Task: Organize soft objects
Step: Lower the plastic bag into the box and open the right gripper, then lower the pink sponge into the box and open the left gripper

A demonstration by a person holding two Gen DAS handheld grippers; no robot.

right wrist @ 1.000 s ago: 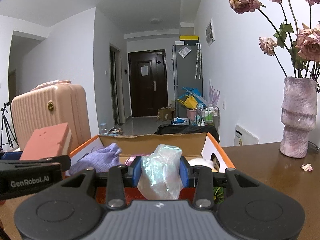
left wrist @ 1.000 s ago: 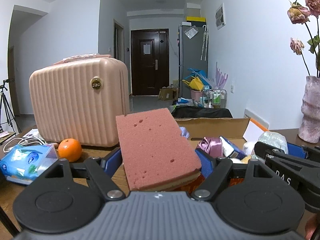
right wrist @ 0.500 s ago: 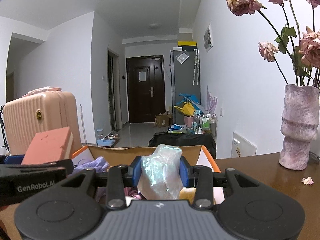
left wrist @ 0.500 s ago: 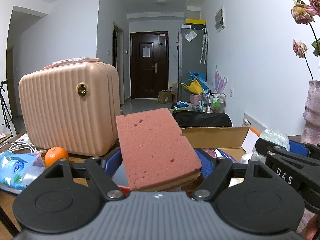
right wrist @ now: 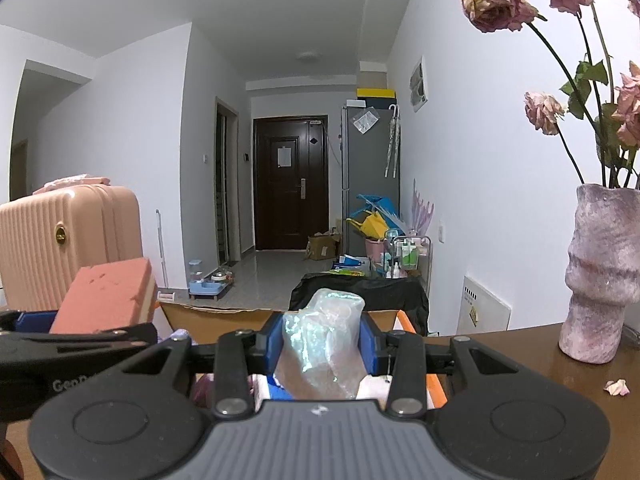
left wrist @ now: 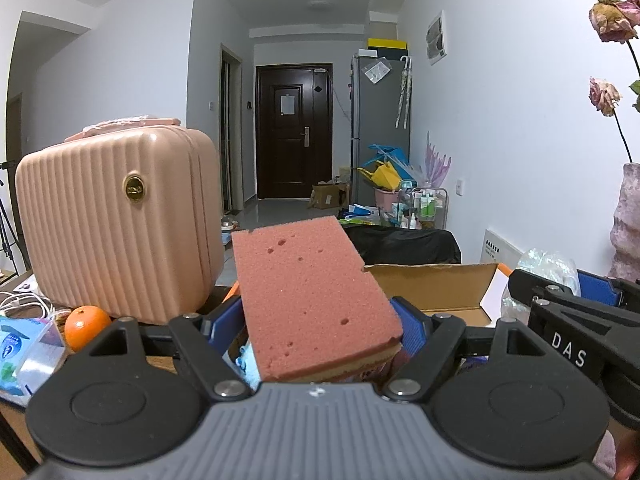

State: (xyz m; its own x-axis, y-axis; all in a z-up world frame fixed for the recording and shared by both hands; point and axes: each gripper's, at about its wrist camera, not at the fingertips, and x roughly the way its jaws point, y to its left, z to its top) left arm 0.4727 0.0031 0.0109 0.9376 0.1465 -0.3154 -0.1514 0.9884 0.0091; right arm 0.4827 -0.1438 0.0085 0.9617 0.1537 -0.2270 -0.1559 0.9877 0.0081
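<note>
A pink suitcase [left wrist: 116, 224] stands to the left of the left jaws and a little beyond them, apparently parked clear of the work. An open cardboard box [left wrist: 432, 280] lies ahead of and beneath both pairs of jaws; it is judged to be the place where the soft things are gathered, since cloth and other soft items are glimpsed inside it below the jaws. A vase [right wrist: 600, 272] of dried roses is set well to the right of the right jaws, out of the path. A pink sponge [left wrist: 312, 300] is held flat and slightly raised in the left gripper [left wrist: 316, 324], whose jaws are set wide and pressed against the sponge's two sides, so that it is carried over the box without being crushed. A crumpled clear bag [right wrist: 324, 344] is pinched in the right gripper [right wrist: 322, 344], whose jaws are drawn close together on it; it is held upright, probably so it does not slip. What lies under the bag in the box is poorly seen and cannot be named with confidence. An orange [left wrist: 86, 326] rests left of the left jaws, beside the suitcase.
</note>
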